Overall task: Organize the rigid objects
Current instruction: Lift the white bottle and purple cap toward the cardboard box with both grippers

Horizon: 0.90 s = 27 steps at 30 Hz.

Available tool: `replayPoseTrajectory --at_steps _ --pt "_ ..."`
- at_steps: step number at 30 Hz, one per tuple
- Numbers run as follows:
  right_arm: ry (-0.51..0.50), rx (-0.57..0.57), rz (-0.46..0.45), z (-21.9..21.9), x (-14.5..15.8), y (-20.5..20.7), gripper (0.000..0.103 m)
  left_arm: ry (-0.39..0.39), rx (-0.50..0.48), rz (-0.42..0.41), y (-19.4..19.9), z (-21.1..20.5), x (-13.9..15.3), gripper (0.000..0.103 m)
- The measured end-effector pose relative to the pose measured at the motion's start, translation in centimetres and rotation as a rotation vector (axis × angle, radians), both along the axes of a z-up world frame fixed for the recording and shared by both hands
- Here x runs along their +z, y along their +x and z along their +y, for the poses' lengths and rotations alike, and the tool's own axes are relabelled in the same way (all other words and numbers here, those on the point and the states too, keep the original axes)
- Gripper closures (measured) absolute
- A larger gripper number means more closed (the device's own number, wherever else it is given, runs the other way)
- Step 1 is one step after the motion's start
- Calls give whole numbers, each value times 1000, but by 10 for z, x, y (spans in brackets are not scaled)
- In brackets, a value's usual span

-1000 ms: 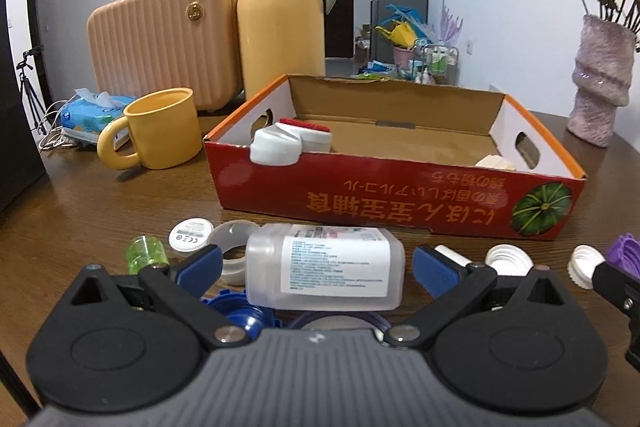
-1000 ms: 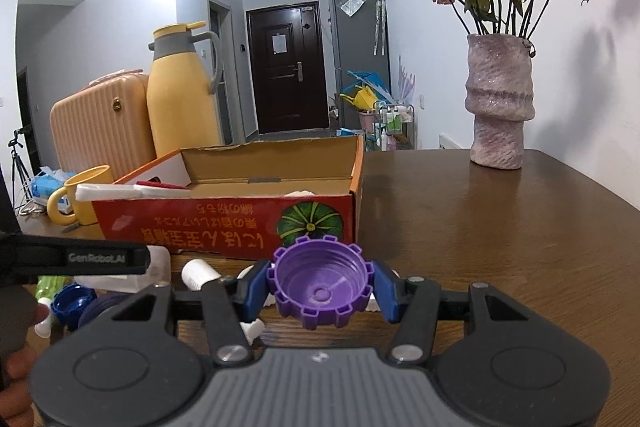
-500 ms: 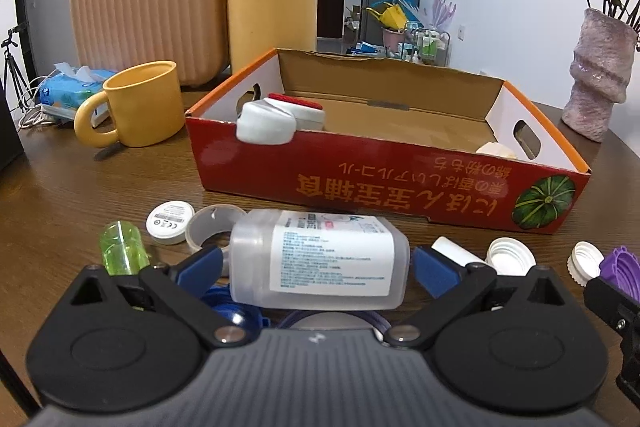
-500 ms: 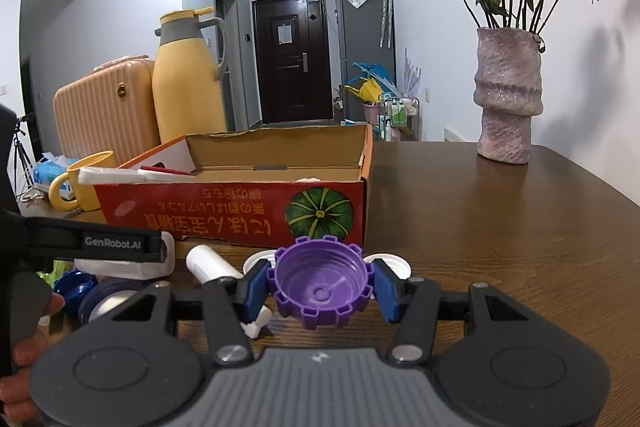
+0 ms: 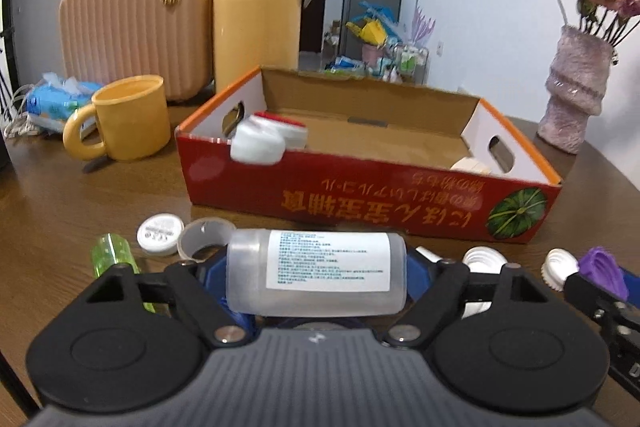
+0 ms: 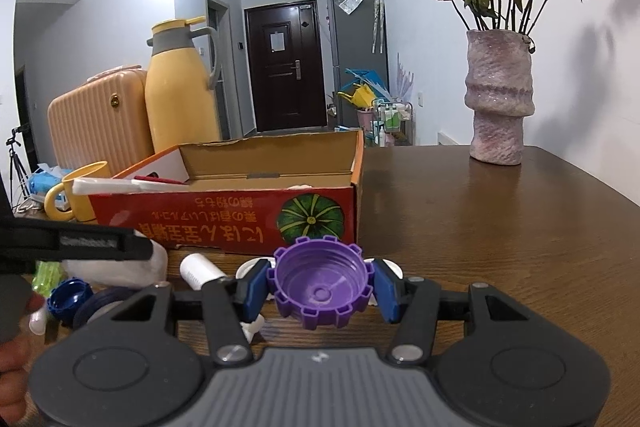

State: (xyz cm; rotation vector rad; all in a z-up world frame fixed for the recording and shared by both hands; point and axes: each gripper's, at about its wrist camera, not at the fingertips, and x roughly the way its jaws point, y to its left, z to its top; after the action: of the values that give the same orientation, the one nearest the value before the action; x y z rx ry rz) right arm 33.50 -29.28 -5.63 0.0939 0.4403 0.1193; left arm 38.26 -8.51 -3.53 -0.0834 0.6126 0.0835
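Note:
A translucent bottle (image 5: 316,273) with a white label lies sideways between the blue pads of my left gripper (image 5: 316,267). The jaws are closing and the pads touch the bottle's two ends. From the right wrist view the same bottle (image 6: 120,267) shows as a pale shape behind a black finger (image 6: 80,243) of the left gripper. My right gripper (image 6: 322,285) is shut on a purple toothed cap (image 6: 322,287), open side up, just above the table. The red cardboard box (image 5: 360,195) stands behind both, with white containers (image 5: 260,143) at its left end.
Loose items lie before the box: a white cap (image 5: 160,233), a clear ring (image 5: 206,237), a green tube (image 5: 112,253), white caps (image 5: 484,261) and blue caps (image 6: 68,297). A yellow mug (image 5: 128,117), jug (image 5: 256,11) and suitcase (image 5: 136,27) stand at back left, a vase (image 5: 572,95) at right.
The left jaws drew in from wide open onto the ends of the bottle, and the left view shifted slightly. The right gripper kept still with the purple cap.

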Motion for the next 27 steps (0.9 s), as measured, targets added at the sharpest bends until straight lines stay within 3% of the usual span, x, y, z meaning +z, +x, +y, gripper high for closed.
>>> replayPoseTrajectory --at_steps 8,27 --pt "26 0 -36 -4 2 -4 50 37 -41 -136 -26 -6 20 21" --pt "32 -48 -181 11 16 -28 50 -7 -105 -244 -74 1 50 21"
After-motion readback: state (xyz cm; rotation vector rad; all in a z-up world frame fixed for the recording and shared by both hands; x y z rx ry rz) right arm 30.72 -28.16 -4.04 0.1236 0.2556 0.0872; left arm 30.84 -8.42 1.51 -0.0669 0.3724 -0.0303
